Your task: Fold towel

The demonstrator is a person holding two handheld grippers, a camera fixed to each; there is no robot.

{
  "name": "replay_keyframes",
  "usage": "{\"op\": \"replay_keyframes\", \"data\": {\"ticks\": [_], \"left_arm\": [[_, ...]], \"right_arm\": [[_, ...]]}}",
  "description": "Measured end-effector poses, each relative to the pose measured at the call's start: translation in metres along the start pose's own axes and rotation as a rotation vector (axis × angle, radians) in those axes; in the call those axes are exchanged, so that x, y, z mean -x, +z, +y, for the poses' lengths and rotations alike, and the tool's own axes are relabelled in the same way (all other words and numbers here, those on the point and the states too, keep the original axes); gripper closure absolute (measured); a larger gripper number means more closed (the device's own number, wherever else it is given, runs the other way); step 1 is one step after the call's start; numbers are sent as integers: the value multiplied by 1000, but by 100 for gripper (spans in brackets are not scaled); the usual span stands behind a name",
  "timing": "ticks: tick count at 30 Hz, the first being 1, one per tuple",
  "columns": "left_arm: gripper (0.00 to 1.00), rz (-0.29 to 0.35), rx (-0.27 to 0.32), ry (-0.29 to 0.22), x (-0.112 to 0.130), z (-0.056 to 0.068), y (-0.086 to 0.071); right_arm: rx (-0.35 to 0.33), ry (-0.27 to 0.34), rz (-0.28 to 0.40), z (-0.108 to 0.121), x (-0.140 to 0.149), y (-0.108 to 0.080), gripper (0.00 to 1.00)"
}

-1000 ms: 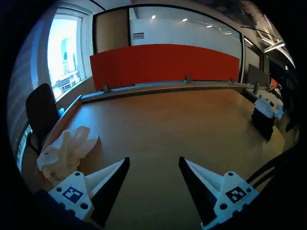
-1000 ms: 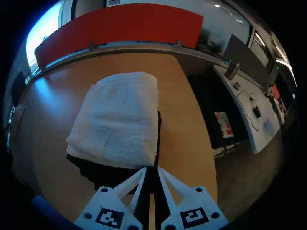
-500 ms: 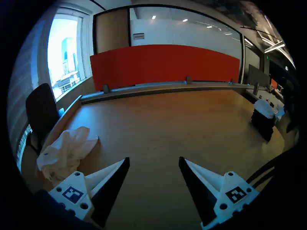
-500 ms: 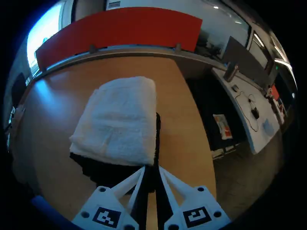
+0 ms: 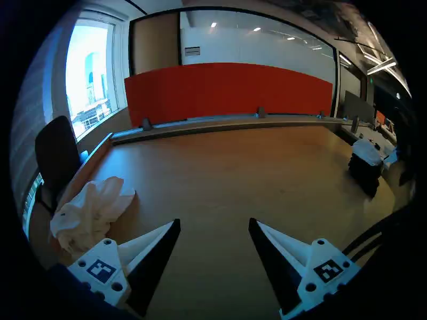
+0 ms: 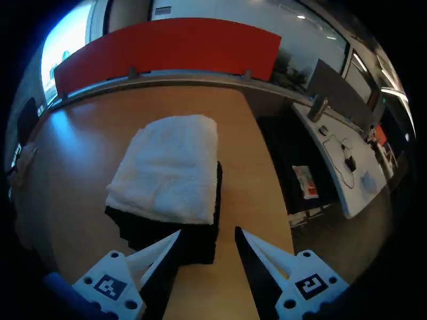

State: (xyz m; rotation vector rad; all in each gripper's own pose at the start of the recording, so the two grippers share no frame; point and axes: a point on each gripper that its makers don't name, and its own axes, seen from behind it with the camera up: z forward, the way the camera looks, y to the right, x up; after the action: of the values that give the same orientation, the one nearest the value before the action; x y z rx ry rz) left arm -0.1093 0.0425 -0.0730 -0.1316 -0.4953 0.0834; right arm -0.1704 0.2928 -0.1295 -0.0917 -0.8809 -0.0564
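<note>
In the right gripper view a folded white towel (image 6: 168, 168) lies on top of a stack of folded dark towels (image 6: 176, 240) on the wooden table (image 6: 80, 154). My right gripper (image 6: 207, 234) is open just in front of the stack, its fingers apart and holding nothing. The left gripper view has my left gripper (image 5: 213, 224) open above bare table (image 5: 224, 170), with a crumpled white towel (image 5: 91, 210) lying to its left near the table edge. The same stack of towels (image 5: 367, 165) appears far off at the right.
A red divider panel (image 5: 229, 90) runs along the table's far edge. A black chair (image 5: 53, 154) stands by the window at the left. To the right of the table's edge lies a lower white desk (image 6: 341, 160) with cables and small objects.
My right gripper has opened and let go of the dark towel edge, and it has pulled back a little from the stack. The left gripper has stayed put.
</note>
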Motion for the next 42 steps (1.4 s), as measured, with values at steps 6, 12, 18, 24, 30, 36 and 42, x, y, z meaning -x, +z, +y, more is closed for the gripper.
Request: {"op": "replay_keyframes", "data": {"ticks": [6,12,18,24,30,36,42], "left_arm": [[5,3,0,1,-1,0,0],[5,5,-1,0,-2,0,-1],[5,8,0,-1,-3,2,0],[5,10,4,-3,-5,4,1],[5,11,6,0,-7,5,2],[5,14,5,1,-9,5,3],[5,16,5,4,-11,5,3]], "right_arm": [[-2,1,10,-3,-3,0,1],[-1,7,24,-3,-6,-2,0],[2,13,54,-6,-14,-4,0],[5,35,114,-12,-27,-6,1],[28,53,201,-16,-44,-8,0],[50,71,308,-19,-62,-13,0],[84,96,407,-16,-79,-20,0]]}}
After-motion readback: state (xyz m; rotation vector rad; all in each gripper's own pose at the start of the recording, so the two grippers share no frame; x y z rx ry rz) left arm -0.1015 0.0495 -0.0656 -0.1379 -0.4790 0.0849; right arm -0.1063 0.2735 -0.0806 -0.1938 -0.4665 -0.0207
